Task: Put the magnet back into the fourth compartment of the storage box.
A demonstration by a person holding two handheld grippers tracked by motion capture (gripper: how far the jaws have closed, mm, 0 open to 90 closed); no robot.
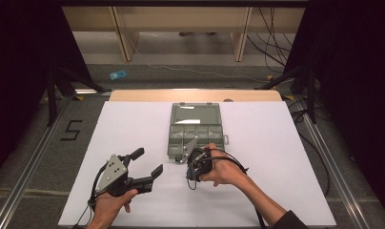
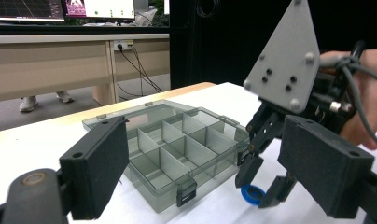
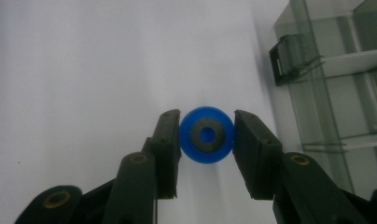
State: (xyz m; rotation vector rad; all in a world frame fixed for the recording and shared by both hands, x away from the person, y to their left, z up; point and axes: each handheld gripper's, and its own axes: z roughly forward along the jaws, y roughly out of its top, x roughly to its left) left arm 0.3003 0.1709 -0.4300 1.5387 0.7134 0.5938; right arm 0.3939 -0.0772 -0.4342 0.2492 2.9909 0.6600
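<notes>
Right hand-held gripper [image 3: 206,135] clamped one blue ring [image 3: 206,135] near organizer box [image 1: 196,131] front edge; left hand-held gripper [image 1: 145,164] gaped over bare table [image 1: 276,143].

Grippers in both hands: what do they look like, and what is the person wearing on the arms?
The left gripper and the right gripper are both black, with two blocky rectangular jaws on linkages pinned with brass-coloured rivets. Each carries a grey three-cornered plate dotted with small screws and holes. Dark cables trail from them. A dark sleeve covers the right arm near the elbow; the forearms are bare.
</notes>
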